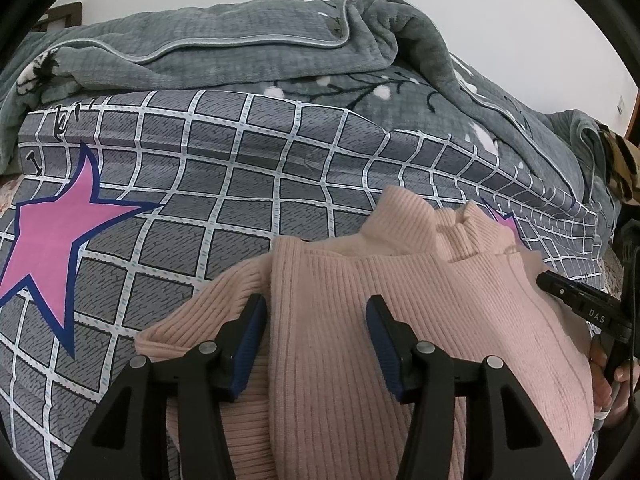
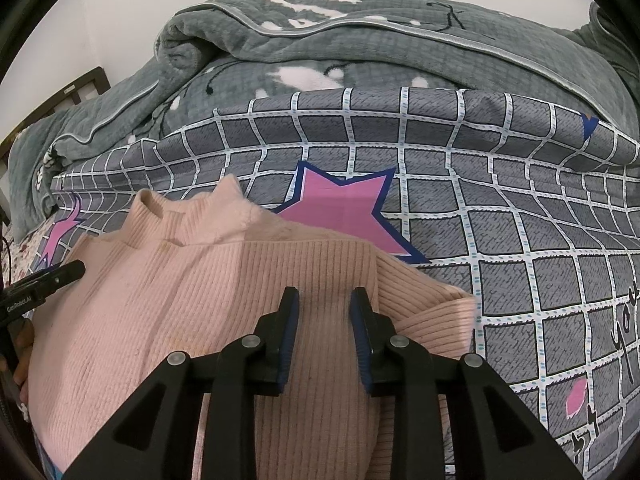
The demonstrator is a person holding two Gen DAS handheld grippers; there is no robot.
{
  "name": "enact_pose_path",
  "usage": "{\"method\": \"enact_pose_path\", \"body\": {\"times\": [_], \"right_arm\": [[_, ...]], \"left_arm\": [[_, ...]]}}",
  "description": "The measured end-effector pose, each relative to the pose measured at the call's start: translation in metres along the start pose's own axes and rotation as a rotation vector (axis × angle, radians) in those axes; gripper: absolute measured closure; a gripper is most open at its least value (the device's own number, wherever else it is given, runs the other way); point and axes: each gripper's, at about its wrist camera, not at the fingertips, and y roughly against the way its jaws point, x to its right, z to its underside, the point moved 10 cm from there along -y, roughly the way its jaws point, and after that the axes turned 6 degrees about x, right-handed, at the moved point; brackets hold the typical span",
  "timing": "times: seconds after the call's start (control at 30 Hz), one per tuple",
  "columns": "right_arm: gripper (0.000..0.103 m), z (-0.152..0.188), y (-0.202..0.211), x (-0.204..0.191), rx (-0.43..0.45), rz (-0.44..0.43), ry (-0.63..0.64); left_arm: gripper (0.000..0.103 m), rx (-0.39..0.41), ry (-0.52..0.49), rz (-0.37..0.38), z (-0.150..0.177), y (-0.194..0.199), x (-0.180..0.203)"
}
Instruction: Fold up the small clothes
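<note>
We see the left gripper point(image 1: 316, 332) and right gripper point(image 2: 324, 320), jaws parted and empty, poised over the pink ribbed sweater point(image 1: 400, 320). It lies on the checked bedsheet point(image 1: 240, 184). Soft, light and limp, we judge; best pinched at an edge near the folded sleeve point(image 2: 432, 312).

Pink ribbed sweater point(image 1: 420, 320) spread on a grey checked bed cover point(image 1: 224, 184)

The left gripper point(image 1: 316, 340) hangs over the sweater with its blue-padded jaws apart, a folded sleeve edge between them. The right gripper point(image 1: 576, 300) reaches in at the sweater's far edge. A pink star point(image 1: 48, 240) marks the cover; a grey-green blanket point(image 1: 248, 56) is heaped behind
</note>
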Motion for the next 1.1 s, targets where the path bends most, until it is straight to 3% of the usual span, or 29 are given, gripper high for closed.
{"method": "enact_pose_path", "body": {"times": [0.4, 0.5, 0.7, 0.9, 1.1], "right_arm": [[0.072, 0.000, 0.001, -0.002, 0.002, -0.002, 0.014], [0.068, -0.002, 0.004, -0.005, 0.018, -0.014, 0.024], [0.063, -0.010, 0.024, -0.015, 0.113, 0.007, 0.085], [0.043, -0.027, 0.065, -0.021, 0.295, 0.017, 0.130], [0.040, -0.037, 0.103, -0.031, 0.315, 0.090, 0.180]], "left_arm": [[0.052, 0.001, -0.004, -0.004, 0.000, 0.000, 0.001], [0.052, 0.003, -0.014, -0.012, 0.000, 0.001, 0.002], [0.050, 0.022, -0.027, -0.004, -0.003, 0.005, 0.005], [0.042, 0.071, -0.029, 0.017, -0.010, 0.016, 0.007], [0.037, 0.099, 0.024, 0.039, -0.015, 0.022, 0.003]]}}
